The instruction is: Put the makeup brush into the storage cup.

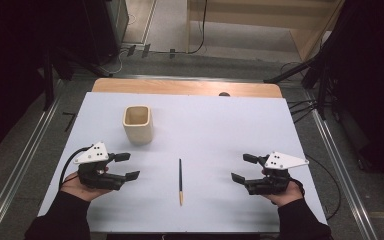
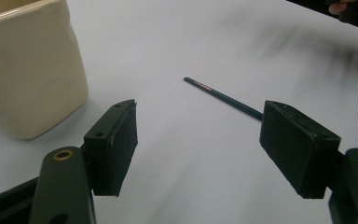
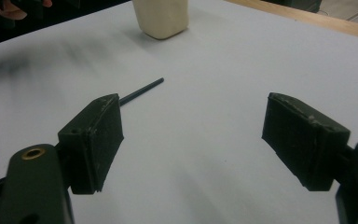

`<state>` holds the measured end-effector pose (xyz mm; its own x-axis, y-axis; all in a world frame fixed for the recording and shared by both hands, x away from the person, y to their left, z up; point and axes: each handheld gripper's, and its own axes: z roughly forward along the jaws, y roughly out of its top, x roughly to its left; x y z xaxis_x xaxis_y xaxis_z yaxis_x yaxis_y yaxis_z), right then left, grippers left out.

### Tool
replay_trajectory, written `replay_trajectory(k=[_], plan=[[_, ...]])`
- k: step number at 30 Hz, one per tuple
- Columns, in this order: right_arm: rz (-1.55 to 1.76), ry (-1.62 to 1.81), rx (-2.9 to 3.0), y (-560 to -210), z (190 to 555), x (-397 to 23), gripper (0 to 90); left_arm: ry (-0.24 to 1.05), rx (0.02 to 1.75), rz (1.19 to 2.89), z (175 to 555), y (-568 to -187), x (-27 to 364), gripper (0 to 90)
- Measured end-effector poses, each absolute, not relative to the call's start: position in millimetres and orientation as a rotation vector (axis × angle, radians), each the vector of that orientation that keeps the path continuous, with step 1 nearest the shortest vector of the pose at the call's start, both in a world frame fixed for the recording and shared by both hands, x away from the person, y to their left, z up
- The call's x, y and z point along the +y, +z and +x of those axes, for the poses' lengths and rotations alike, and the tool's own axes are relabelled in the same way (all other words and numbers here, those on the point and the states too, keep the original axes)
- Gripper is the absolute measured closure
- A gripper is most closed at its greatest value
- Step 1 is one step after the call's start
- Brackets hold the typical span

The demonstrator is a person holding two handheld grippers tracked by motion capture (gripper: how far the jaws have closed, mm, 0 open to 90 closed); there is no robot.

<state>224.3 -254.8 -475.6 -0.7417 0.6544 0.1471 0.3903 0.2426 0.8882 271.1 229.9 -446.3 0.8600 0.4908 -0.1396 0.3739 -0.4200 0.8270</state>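
While both my claws hang spread and empty, the pencil (image 1: pixel 180 182) lies flat on the white sheet (image 1: pixel 215 125) between them, with the cream cup (image 1: pixel 138 124) well apart at eleven o'clock from it. My left gripper (image 1: pixel 128 166) sits at nine o'clock of the pencil, my right gripper (image 1: pixel 242 168) at three. I'd bring one claw down square across the shaft near its middle, pads level, then close gently so it doesn't roll.

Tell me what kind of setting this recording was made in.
Probably a lab or recording studio: a white-covered table ringed by dark stands, cables on a bare floor, and just a pencil and cream cup laid out.
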Motion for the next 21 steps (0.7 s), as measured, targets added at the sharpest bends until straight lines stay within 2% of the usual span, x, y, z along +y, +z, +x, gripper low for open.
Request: replay_trajectory(k=[21], plan=[[0.977, 1.487, 2.268, -475.5, 224.6, -254.6, 21.2, 0.154, 0.635, 2.062, 271.0, -446.0, 229.8, 28.2]])
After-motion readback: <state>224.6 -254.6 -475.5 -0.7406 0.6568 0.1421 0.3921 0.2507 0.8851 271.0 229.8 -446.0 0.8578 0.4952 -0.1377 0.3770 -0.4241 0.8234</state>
